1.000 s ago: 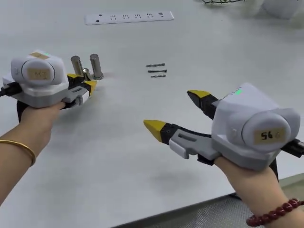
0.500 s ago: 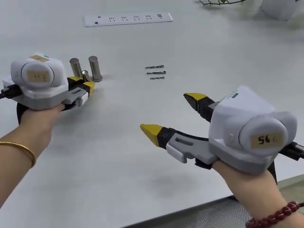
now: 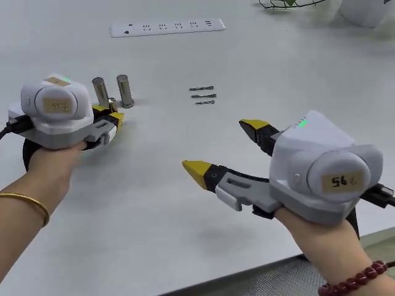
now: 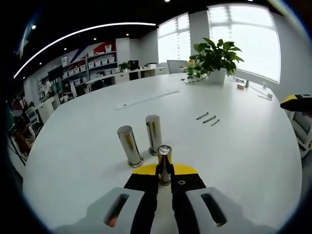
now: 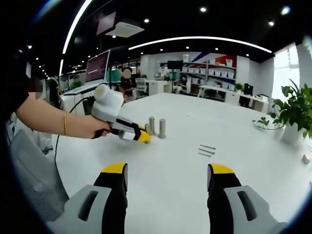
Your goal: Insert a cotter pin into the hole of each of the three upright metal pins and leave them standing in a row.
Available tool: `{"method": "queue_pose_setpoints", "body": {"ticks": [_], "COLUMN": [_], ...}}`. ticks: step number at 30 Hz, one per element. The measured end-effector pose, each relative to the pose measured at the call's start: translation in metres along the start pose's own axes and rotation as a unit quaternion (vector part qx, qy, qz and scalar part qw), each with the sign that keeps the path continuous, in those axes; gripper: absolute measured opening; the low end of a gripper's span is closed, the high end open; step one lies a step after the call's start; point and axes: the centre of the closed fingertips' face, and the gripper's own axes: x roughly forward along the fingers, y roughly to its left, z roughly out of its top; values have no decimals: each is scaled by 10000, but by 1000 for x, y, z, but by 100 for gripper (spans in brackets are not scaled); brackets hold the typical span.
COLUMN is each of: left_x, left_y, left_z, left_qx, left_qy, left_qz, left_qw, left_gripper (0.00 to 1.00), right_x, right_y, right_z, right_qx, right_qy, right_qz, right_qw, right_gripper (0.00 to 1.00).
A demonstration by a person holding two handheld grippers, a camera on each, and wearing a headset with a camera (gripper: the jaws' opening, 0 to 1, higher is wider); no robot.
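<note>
Metal pin point(image 4: 164, 157) clamped in left tool point(image 4: 165, 173) | right tool point(image 5: 169, 171) wide | cotter pins point(image 3: 202, 95) lying loose

Open-plan office: long white table point(image 4: 243, 146), potted plant point(image 4: 214, 51), wall shelves point(image 5: 222, 61), monitor point(image 5: 97, 66), big windows point(image 4: 243, 39), strip ceiling lights point(image 5: 195, 38).

At the left, left gripper point(image 3: 112, 113) held in a hand, yellow fingers point(image 3: 117, 116) close together at a partly hidden third metal pin point(image 3: 112, 102). Just beyond it, two metal pins point(image 3: 124, 90) upright side by side on the white surface point(image 3: 154, 203). At the near right, right gripper point(image 3: 225, 147) in the other hand, fingers spread wide. Mid-scene, three cotter pins point(image 3: 202, 95) lying parallel, well apart from both grippers. Far off, a white power strip point(image 3: 168, 26).
</note>
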Motion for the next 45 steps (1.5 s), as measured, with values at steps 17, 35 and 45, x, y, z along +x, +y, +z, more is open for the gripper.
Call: {"method": "queue_pose_setpoints", "body": {"ticks": [17, 35, 45], "left_x": [-17, -22, -22], "left_y": [-32, -48, -47], "left_z": [-7, -12, -12], "left_qx": [-125, -395, -316], "left_qy": [-51, -41, -62], "left_qz": [138, 237, 314], "left_qw": [9998, 9989, 9990], "left_gripper": [6, 6, 6], "right_x": [-1, -1, -1], "right_y": [-1, -1, 0], "right_z": [4, 5, 4], "right_qx": [39, 66, 100], "right_qy": [-66, -93, -66], "right_qz": [-13, 2, 35], "right_qw": [10000, 9999, 9999], "right_gripper": [63, 62, 61]}}
